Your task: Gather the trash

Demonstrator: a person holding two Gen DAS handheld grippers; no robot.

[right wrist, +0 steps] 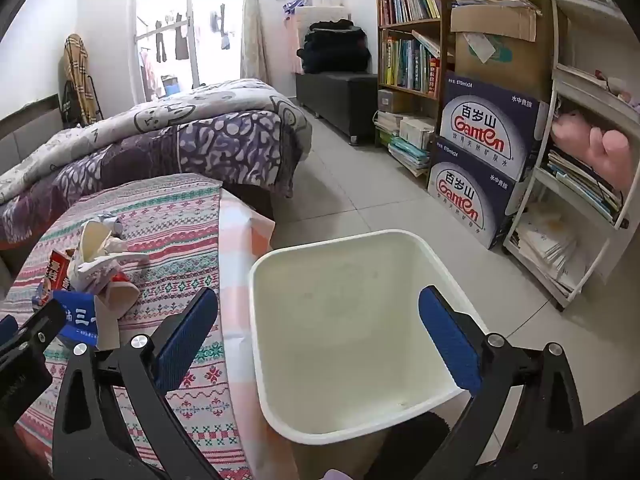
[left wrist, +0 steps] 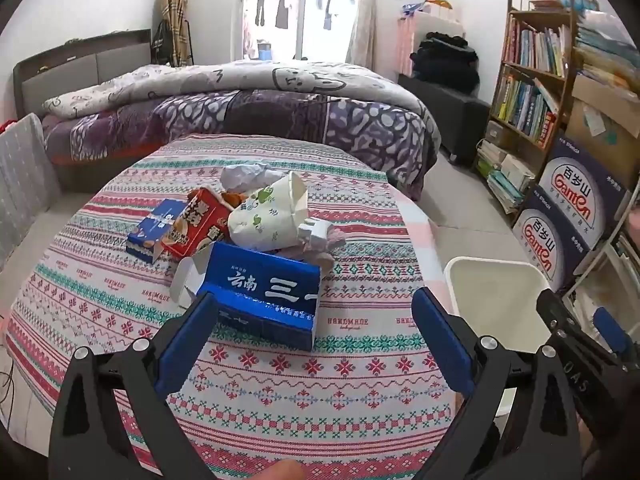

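So both sets of fingers are spread wide, holding nothing. The left gripper hangs right over the big blue box in the trash pile on the desk; the right gripper hovers above the white bin beside it.

bright daylight from the window blows out; fisheye bends edges, corners black.
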